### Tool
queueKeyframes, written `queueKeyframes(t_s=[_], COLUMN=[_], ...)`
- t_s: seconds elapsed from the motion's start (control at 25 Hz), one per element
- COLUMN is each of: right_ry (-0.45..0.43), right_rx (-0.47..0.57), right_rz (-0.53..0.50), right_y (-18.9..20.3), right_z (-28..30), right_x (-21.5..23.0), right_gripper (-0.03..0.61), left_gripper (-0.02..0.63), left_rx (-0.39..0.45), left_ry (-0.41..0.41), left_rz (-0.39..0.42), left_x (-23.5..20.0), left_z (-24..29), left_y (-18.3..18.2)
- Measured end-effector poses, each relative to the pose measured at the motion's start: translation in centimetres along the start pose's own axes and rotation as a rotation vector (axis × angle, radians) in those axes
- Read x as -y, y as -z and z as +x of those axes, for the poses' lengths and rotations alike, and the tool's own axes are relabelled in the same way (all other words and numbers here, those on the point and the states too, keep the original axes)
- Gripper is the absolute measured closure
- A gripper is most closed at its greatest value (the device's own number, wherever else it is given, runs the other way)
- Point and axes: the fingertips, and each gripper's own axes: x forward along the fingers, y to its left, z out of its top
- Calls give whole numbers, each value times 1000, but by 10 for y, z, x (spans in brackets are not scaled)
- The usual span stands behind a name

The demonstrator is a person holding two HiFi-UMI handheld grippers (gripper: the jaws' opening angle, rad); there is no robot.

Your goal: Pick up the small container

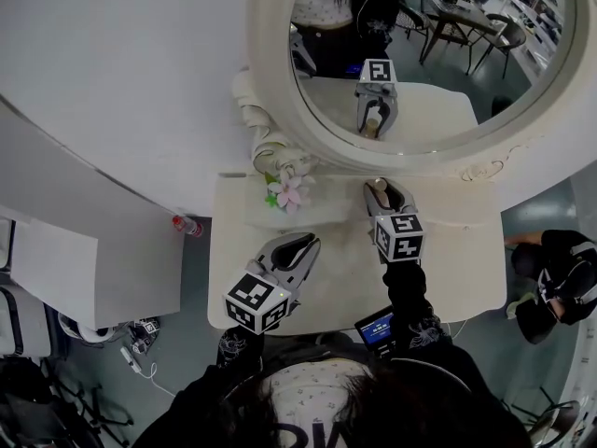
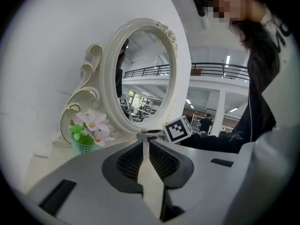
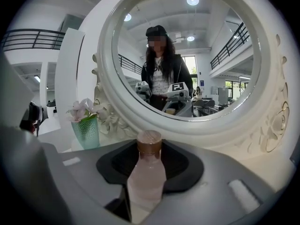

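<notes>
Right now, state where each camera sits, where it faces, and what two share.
Head view: head-mounted, facing down at table, left gripper, right gripper, sleeves.
Left gripper view: on that gripper, along shut fingers toward the mirror.
Right gripper view: on that gripper, along fingers flanking the small container, mirror behind.
Both gripper views show the flowers.

Small container (image 3: 146,172): small bottle with a pale pink, translucent body, narrowing at the shoulder to a round brown cap, cap on. Upright, with the cap uppermost. Located between the jaws of the right gripper (image 1: 379,192), body filling the gap between them, at the rear of the white table (image 1: 457,278), near the mirror frame (image 3: 262,121).
</notes>
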Motion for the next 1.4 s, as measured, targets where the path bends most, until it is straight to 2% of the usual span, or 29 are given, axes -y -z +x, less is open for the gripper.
queueKeyframes(t_s=[0.4,0.56,1.4], right_ry=[24,1,-96], right_rx=[-30,-40,3], right_rz=[38,65,33], right_y=[1,1,-18], right_z=[-5,-14,-115], right_x=[0,-7,-46], right_gripper=[430,430,431], left_gripper=[592,592,588], left_rx=[-5,-8,-55], left_ry=[-7,-7,40], left_rz=[-3,-10,25], left_x=[-2,-2,42], left_z=[-4,-5,11], left_y=[2,6,22])
